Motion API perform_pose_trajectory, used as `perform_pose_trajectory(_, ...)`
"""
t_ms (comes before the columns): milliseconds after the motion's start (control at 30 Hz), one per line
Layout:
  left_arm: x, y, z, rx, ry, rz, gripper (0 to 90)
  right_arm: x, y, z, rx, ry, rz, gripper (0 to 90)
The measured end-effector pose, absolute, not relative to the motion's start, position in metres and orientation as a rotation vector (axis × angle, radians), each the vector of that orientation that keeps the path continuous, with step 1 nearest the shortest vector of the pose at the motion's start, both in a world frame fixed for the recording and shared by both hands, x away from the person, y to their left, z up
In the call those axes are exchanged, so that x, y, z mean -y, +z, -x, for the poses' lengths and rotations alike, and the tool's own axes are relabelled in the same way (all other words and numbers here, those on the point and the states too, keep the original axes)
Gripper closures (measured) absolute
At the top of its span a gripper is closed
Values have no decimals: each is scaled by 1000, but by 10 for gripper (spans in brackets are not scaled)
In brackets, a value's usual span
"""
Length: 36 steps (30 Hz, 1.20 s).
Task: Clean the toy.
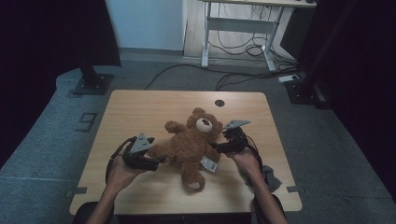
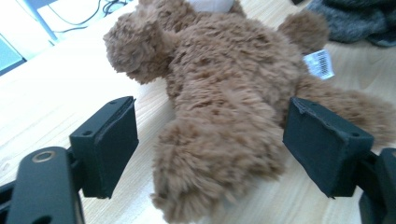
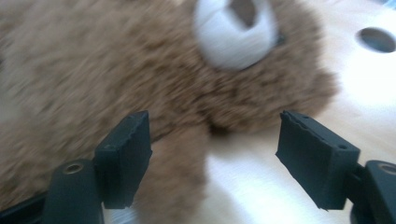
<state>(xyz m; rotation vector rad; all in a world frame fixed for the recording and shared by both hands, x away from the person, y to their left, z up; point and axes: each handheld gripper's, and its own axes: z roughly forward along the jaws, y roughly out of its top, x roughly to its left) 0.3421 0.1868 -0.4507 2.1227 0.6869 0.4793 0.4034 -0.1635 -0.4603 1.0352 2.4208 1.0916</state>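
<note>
On the pale wooden tabletop point(image 1: 140, 112) lies a shaggy brown plush teddy bear point(image 1: 191, 142), between the left gripper point(image 1: 161, 160) and right gripper point(image 1: 217, 146), both released, flat black pads apart.

A brown teddy bear point(image 1: 189, 147) with a white muzzle point(image 1: 203, 124) and a white barcode-printed tag point(image 1: 209, 163) is seen on the light wood-grain surface point(image 1: 140, 112). Grey cloth point(image 1: 271, 177) is seen near the right edge. Black tongs point(image 2: 210, 149) are shown.
</note>
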Motion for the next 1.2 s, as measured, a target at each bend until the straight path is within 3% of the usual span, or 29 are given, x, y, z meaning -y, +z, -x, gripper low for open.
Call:
perform_pose_trajectory(200,-181,-458,-352,-684,413,-2156,157,149,-489,-396,-2522,1029,-1044,243)
perform_pose_trajectory(333,-176,-467,-360,-690,373,-2197,192,142,-504,-403,-2543,1000,-1051,320)
perform_pose_trajectory(567,-172,-472,-362,-678,309,-2264,433,139,-518,-409,-2568,986,-1092,618)
perform_pose_trajectory(700,-172,-472,-361,-671,333,-2270,597,141,-514,-406,-2530,971,-1097,718)
perform_pose_trajectory(900,-178,-458,-351,-636,513,-2190,716,139,-493,-402,-2414,917,-1037,743)
perform_pose_trajectory(1200,-171,-432,-329,-551,573,-2121,730,143,-455,-409,-2312,943,-988,745)
